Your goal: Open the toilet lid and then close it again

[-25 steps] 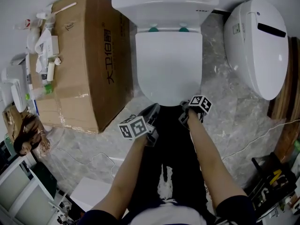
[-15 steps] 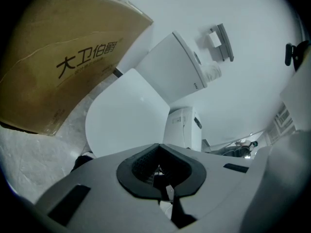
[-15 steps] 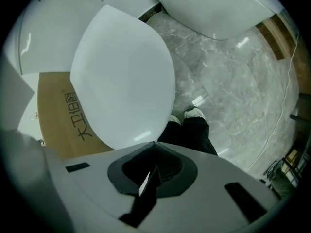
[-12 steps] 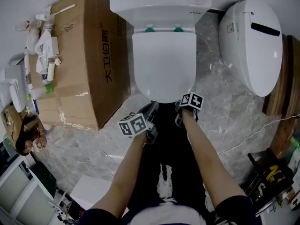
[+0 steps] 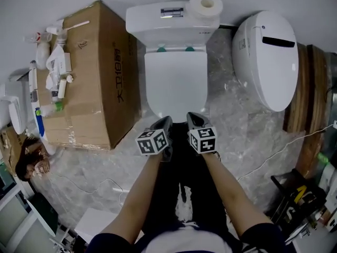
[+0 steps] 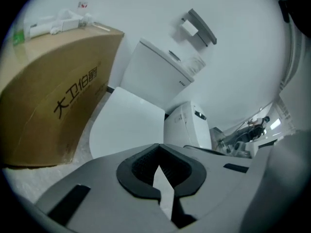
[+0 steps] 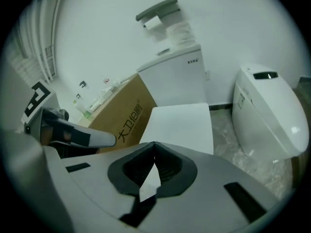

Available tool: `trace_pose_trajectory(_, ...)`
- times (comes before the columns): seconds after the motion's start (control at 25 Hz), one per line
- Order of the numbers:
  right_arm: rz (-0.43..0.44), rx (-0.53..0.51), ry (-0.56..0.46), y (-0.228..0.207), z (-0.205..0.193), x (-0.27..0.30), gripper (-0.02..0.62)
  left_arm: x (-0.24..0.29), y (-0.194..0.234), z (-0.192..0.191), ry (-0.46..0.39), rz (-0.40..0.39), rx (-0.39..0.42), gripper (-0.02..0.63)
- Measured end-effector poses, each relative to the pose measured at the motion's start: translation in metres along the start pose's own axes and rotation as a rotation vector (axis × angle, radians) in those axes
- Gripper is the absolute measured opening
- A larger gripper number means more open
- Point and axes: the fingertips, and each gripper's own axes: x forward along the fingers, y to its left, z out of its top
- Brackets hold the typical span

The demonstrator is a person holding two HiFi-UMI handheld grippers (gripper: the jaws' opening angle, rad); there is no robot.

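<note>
Both bare forearms (image 5: 141, 194) reach forward and down from the bottom of the head view, side by side, each hand carrying its gripper tipped downward towards the toilet. The left gripper (image 5: 165, 121) and the right gripper (image 5: 192, 118) are level with one another and close together, their marker cubes facing up. In the left gripper view its fingers (image 6: 92, 183) are pressed together with nothing between them. The right gripper view shows the right fingers (image 7: 233, 178) likewise closed on nothing. The toilet lid (image 5: 176, 83) lies flat and shut over the bowl, straight ahead of both pairs of fingertips. Its front edge is just beyond them, and no finger touches it in either gripper view. Past the far end of the lid stands the cistern (image 5: 158, 20), with a paper roll (image 5: 205, 3) on its top, ahead and a little to the right of the fingers. To the left of the left fingers sits a big cardboard box (image 5: 100, 88), taped shut, so what it holds cannot be seen. Small bottles and packets (image 5: 55, 62) lie on its top. To the right of the right fingers a second white toilet unit (image 5: 266, 57) stands on the marbled floor (image 5: 242, 136).
</note>
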Motion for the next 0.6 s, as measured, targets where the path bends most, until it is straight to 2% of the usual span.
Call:
trace_pose_trajectory(0.12,-0.006,-0.074,-0.053,0.014,0.023,-0.02,0.008,-0.006,-0.013,0.011,0.002,0.061,0.145,0.003)
trace_pose_trajectory(0.2,0.007,-0.07,-0.081,0.023,0.034,-0.031,0.008,-0.011,-0.025,0.017,-0.015,0.088,0.242,0.003)
trace_pose_trajectory(0.32,0.027,-0.058,-0.104,0.037,0.044,-0.043,0.007,-0.02,-0.045,0.024,-0.053,0.083,0.352,0.003)
trace_pose_trajectory(0.48,0.035,-0.052,-0.115,0.046,0.049,-0.051,0.006,-0.024,-0.057,0.025,-0.056,0.069,0.434,0.003)
trace_pose_trajectory(0.6,0.037,-0.053,-0.111,0.047,0.045,-0.055,0.006,-0.024,-0.059,0.025,-0.055,0.067,0.458,0.003)
